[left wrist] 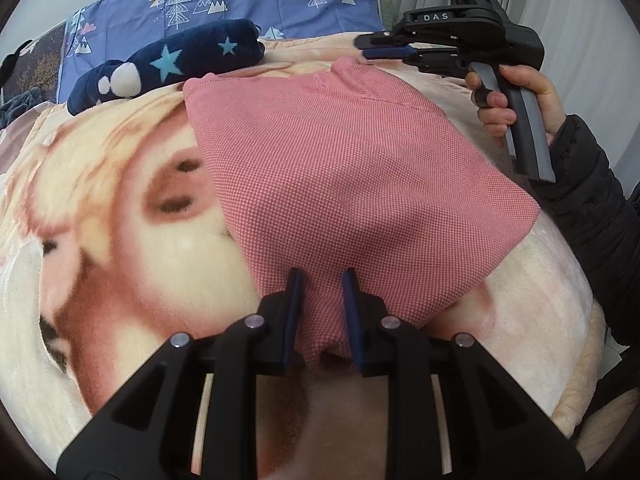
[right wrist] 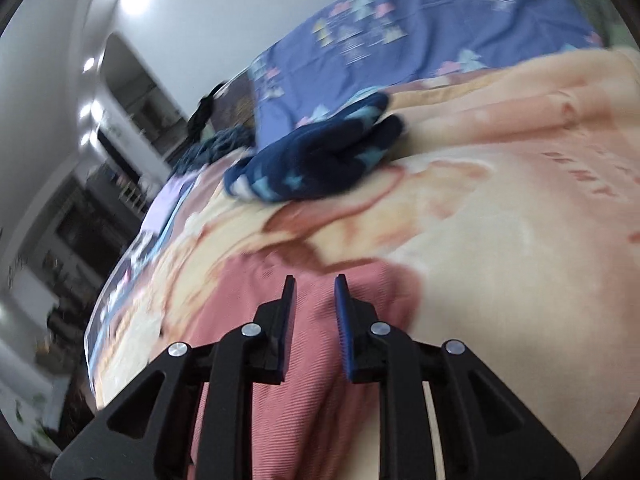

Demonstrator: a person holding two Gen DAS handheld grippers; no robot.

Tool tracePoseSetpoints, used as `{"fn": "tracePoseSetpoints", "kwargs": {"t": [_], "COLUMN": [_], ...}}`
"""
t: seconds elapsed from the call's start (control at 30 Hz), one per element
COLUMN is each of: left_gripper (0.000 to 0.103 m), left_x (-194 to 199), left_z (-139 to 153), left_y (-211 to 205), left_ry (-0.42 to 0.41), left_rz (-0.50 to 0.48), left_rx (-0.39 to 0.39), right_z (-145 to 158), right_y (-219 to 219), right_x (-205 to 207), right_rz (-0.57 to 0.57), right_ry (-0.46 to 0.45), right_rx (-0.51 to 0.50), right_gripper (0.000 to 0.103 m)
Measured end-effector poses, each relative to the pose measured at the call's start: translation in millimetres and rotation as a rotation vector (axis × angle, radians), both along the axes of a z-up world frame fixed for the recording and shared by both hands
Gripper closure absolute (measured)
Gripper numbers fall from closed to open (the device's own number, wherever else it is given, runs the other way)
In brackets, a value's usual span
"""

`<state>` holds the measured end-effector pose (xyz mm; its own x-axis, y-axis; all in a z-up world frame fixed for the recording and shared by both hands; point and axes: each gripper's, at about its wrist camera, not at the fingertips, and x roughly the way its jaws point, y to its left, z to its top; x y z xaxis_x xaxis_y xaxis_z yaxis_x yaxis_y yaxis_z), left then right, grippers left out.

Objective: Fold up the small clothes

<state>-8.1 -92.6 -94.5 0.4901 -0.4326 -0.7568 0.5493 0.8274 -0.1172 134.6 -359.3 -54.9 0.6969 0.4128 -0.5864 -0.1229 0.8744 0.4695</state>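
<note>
A: Nearest first: the left gripper point(left wrist: 322, 280) has a pinch of the pink garment point(left wrist: 340, 168) bunched between its narrow jaws, at the near corner.

B: And the garment itself?

A: Spread on the cream blanket point(left wrist: 132, 248), looking partly folded. At its far corner the right gripper point(left wrist: 370, 48) hovers, jaws narrow and holding nothing (its own view is blurred).

B: Next?

A: Probably gripping that far corner, then both lifting together. Beyond lies a navy starred bundle point(left wrist: 192, 56).
</note>
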Motion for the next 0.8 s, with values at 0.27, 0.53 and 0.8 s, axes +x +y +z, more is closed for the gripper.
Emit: {"fn": "tracePoseSetpoints", "kwargs": {"t": [0.27,0.53,0.8], "left_gripper": [0.082,0.037,0.040], "left_x": [5,61,122], "left_z": [28,69,46], "left_y": [-3,-61,-76], "left_ry": [-0.002,-0.114,0.093], "left_rz": [-0.032,-0.087,-0.047], "left_rx": [-0.067,-0.091,-0.219], "right_z": [-6,-3,-11], "right_y": [42,71,49], "right_x": [-5,-2,5], "right_rz": [0.174,0.231,0.227], "right_ry": [0.010,-0.002,0.022], "right_rx": [-0.219,-0.302,-0.223], "right_gripper": [0.083,0.083,0.076]}}
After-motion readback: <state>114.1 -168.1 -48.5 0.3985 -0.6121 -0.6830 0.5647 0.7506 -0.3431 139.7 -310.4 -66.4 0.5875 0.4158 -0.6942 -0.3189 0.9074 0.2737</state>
